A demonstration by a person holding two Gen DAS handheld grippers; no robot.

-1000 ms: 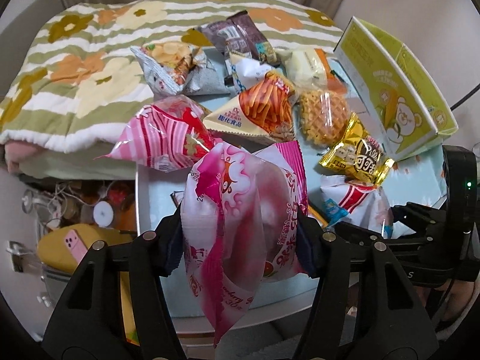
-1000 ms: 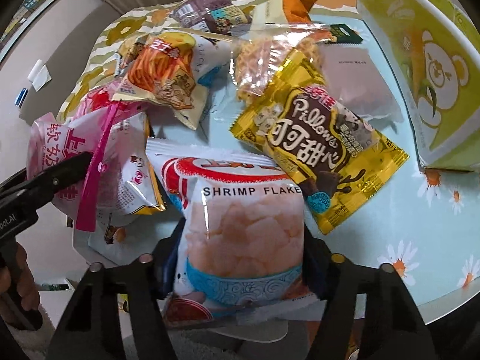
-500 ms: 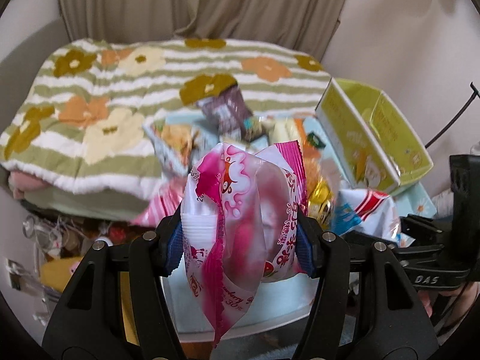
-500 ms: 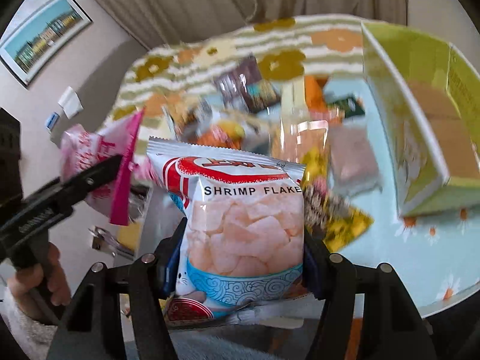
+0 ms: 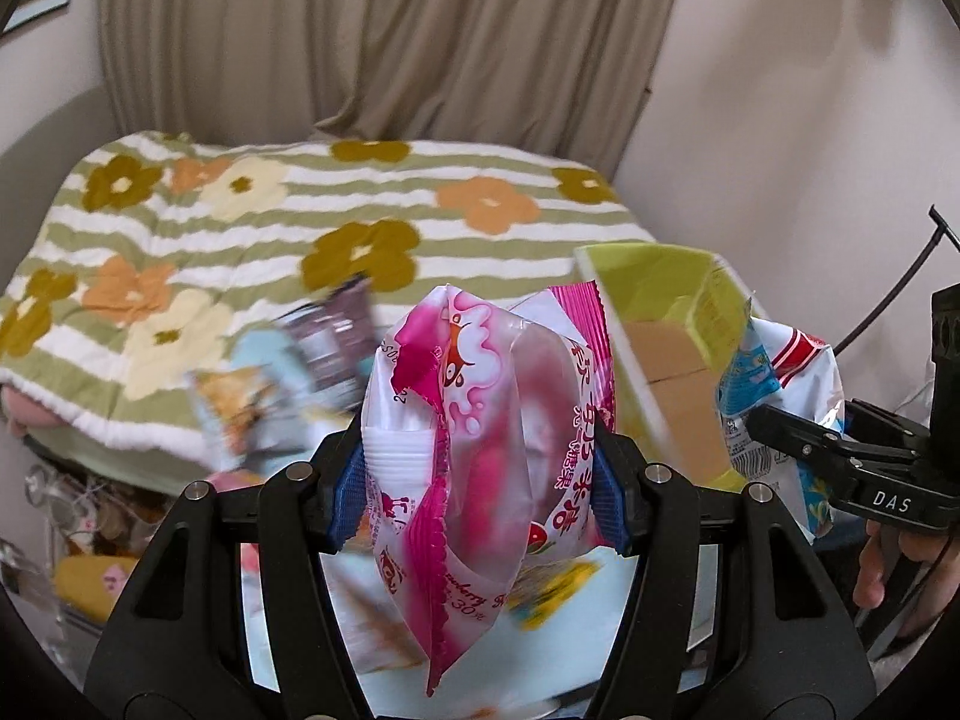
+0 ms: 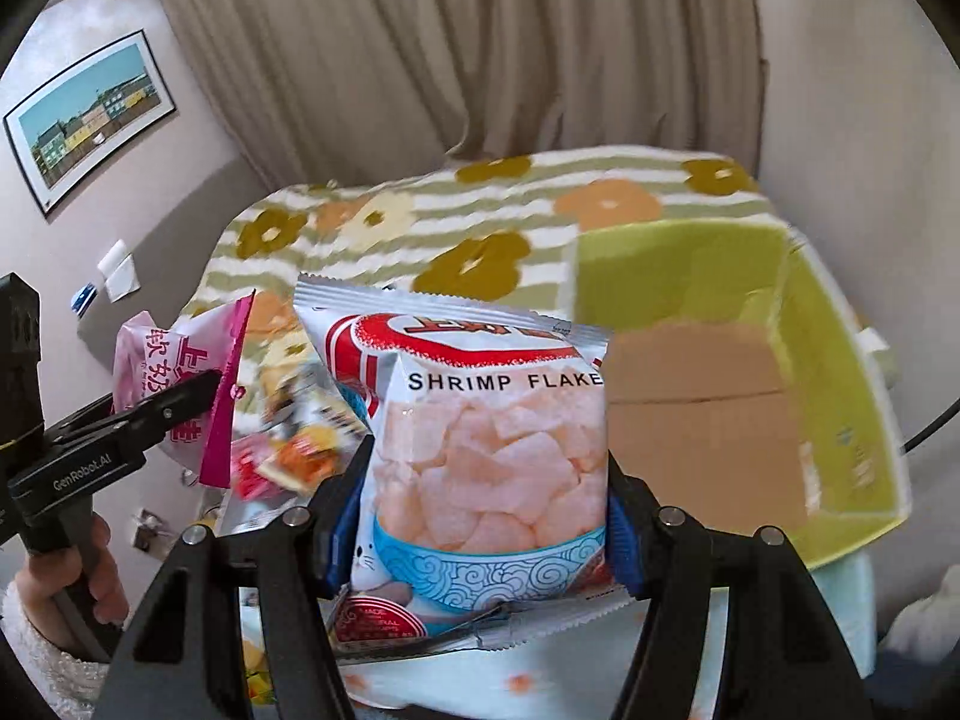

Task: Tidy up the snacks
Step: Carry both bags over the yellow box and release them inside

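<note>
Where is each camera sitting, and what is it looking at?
Left wrist: rides on the left tongs, looking along them at the pink plastic candy bag they clamp; the right tongs and a bare hand show at right.
Right wrist: rides on the right tongs, looking past the white shrimp flakes bag they clamp; the left tongs and a sleeved hand show at left.
Both views share the open green cardboard box, the flowered striped blanket and the beige curtain.

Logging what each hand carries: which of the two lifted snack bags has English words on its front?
The shrimp flakes bag, clamped in the right gripper, reads SHRIMP FLAKE. The pink bag in the left gripper shows mostly Chinese characters.
</note>
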